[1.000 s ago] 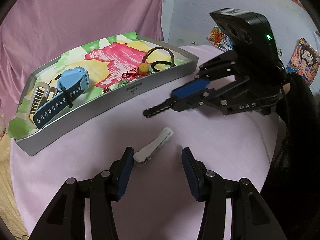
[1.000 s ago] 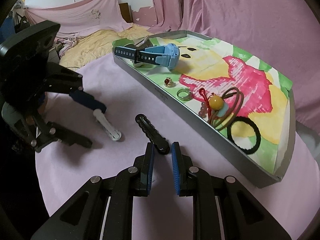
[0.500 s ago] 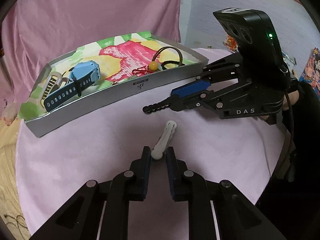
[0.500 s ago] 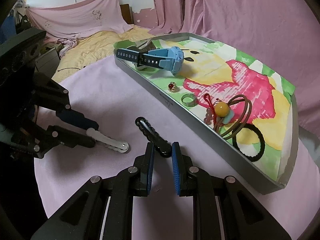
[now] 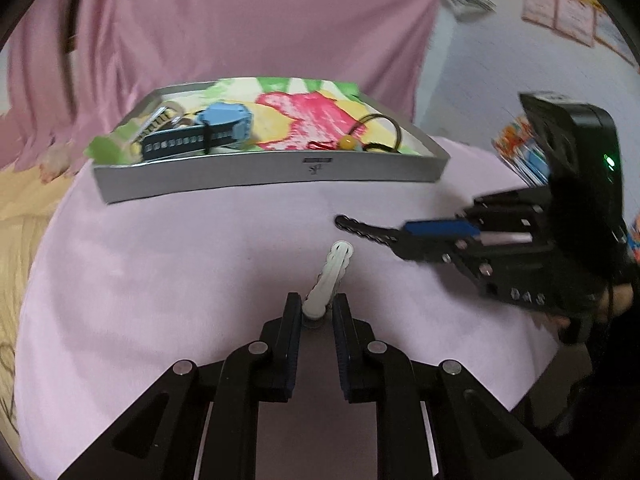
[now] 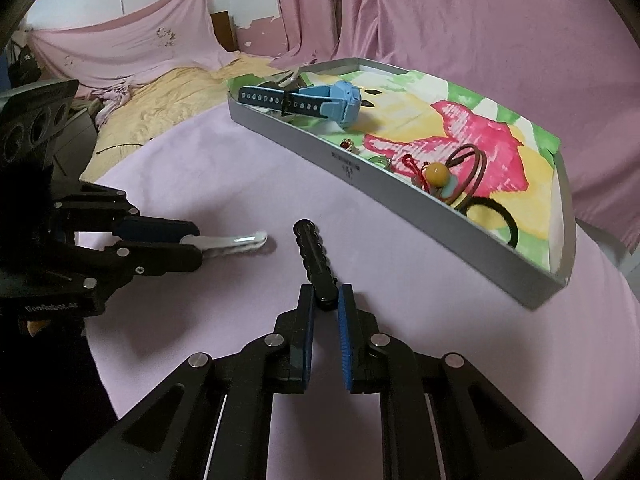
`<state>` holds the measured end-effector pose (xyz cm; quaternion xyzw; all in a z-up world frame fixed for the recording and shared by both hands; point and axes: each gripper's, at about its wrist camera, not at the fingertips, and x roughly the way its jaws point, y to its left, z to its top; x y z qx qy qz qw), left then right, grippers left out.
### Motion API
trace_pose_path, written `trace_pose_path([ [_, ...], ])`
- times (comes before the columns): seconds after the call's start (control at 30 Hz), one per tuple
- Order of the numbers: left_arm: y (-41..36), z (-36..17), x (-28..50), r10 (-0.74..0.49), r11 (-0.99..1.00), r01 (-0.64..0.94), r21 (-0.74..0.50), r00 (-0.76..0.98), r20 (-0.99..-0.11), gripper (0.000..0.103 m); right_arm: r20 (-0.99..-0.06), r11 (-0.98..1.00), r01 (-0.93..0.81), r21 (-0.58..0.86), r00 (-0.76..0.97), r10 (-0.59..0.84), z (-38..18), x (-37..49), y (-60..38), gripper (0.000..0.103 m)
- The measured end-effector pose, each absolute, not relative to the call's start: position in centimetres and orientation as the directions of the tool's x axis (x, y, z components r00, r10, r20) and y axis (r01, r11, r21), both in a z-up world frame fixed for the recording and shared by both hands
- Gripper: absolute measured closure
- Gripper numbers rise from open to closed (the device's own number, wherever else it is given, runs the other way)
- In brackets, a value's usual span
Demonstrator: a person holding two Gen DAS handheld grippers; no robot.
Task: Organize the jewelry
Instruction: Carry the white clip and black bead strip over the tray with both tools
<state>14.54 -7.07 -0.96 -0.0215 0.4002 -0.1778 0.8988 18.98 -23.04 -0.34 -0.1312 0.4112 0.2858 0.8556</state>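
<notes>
Two clips, two grippers, one tray

We see a round table under a pale pink cloth [image 6: 224, 168], and on it a long grey metal tray [image 5: 256, 176] lined with a bright pink, yellow and green printed sheet. Inside the tray lie a light blue watch with a dark blue perforated strap [image 6: 316, 102], a loop of brown cord with an amber bead [image 6: 438, 170], a black elastic hair band [image 6: 508, 220] and a few small rings that we cannot make out clearly.

Our left gripper [image 5: 317, 312] has its black fingers closed almost together on one end of a white ridged plastic hair clip [image 5: 330, 276]; the clip points forward toward the tray, just above or on the cloth, we cannot tell which.

Our right gripper [image 6: 325, 302] is likewise pinched narrow on the near end of a black ridged plastic hair clip [image 6: 312, 254], whose far tip reaches toward the tray wall, apart from it. Both clips sit outside the tray, near each other.
</notes>
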Motion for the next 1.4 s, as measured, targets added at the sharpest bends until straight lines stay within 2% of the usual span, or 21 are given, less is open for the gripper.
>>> trace_pose_path([
  [0.2, -7.0, -1.2, 14.6, -0.328, 0.944, 0.246, -0.219, 0.643, -0.692, 0.088, -0.769, 0.824, -0.566, 0.030, 0.513, 0.381, -0.4, 18.8, -23.0, 0.092],
  [0.5, -6.5, -1.3, 14.2, -0.360, 0.933, 0.246, -0.263, 0.668, -0.651, 0.089, -0.725, 0.857, -0.506, 0.096, 0.555, 0.409, -0.9, 17.4, -24.4, 0.093],
  [0.87, -7.6, 1.6, 15.2, -0.349, 0.936, 0.252, -0.245, 0.753, -0.558, 0.089, -0.575, 0.887, -0.431, 0.169, 0.687, 0.444, 1.8, 16.8, -27.8, 0.092],
  [1.17, -9.8, 3.9, 20.0, -0.334, 0.942, 0.258, -0.215, 0.777, -0.533, 0.089, -0.471, 0.932, -0.301, 0.202, 0.805, 0.361, 4.1, 19.8, -30.7, 0.092],
  [1.4, -11.0, 4.0, 24.4, -0.312, 0.950, 0.247, -0.191, 0.761, -0.568, 0.089, -0.521, 0.958, -0.208, 0.198, 0.806, 0.282, 2.9, 24.2, -31.3, 0.092],
])
